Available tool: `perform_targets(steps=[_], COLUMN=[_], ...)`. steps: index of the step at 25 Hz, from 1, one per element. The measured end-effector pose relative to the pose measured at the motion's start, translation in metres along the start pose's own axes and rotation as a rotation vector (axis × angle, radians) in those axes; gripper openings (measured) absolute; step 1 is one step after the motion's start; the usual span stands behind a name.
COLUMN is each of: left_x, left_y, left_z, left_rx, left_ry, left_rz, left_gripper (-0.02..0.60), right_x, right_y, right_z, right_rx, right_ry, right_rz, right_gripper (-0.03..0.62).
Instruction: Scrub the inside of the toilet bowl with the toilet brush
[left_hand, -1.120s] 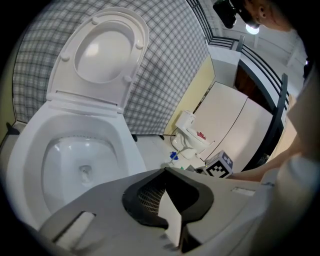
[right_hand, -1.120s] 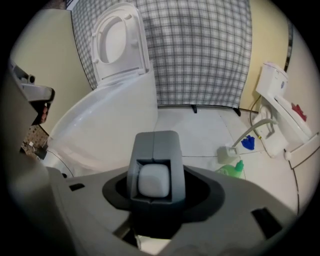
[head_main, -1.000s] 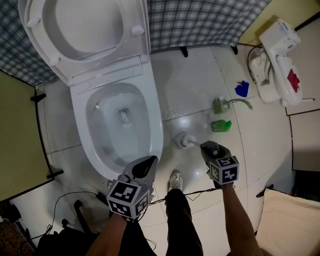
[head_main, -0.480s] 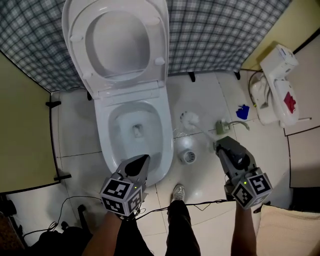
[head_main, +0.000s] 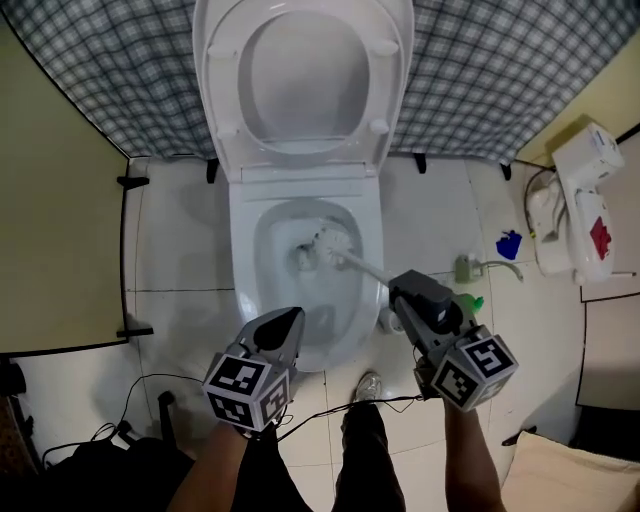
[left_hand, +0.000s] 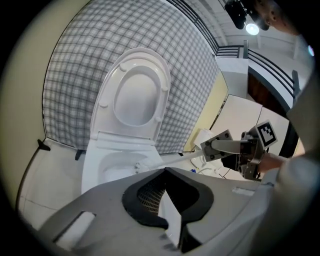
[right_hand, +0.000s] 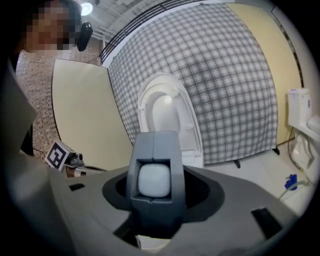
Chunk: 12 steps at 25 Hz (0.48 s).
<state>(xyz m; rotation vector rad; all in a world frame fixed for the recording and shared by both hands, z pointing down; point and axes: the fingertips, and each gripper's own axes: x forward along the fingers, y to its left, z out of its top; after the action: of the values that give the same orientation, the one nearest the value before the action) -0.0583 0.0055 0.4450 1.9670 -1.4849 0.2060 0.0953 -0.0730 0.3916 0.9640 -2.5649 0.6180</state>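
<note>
Brush now inside bowl, right claw seemingly gripping it

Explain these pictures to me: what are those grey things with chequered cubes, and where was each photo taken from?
No robot here: a person holds a grey two-jawed tool in each hand; the cubes are part of them. The top-down picture comes from a camera on the person's head; the other two come from cameras riding on each tool, looking along its jaws. On the white tiled floor stands a toilet, seat raised. The right tool is clamped on the handle of a toilet brush, its bristle head down inside the bowl. The left tool is shut and empty, near the bowl's front rim.
</note>
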Motion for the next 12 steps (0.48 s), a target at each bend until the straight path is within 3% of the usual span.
perform_targets(steps=[6, 12], left_x=[0.005, 0.008], left_y=[0.023, 0.043], left_z=[-0.020, -0.023], left_rx=[-0.054, -0.076], left_ry=[0.037, 0.043], left_rz=[0.023, 0.031], left_gripper=[0.008, 0.008], right_x=[0.071, 0.134], right_y=[0.010, 0.011], right_z=[-0.055, -0.070], right_rx=[0.079, 0.157], right_ry=[0.065, 0.049], right_rz=[0.035, 0.056], right_gripper=[0.209, 0.209])
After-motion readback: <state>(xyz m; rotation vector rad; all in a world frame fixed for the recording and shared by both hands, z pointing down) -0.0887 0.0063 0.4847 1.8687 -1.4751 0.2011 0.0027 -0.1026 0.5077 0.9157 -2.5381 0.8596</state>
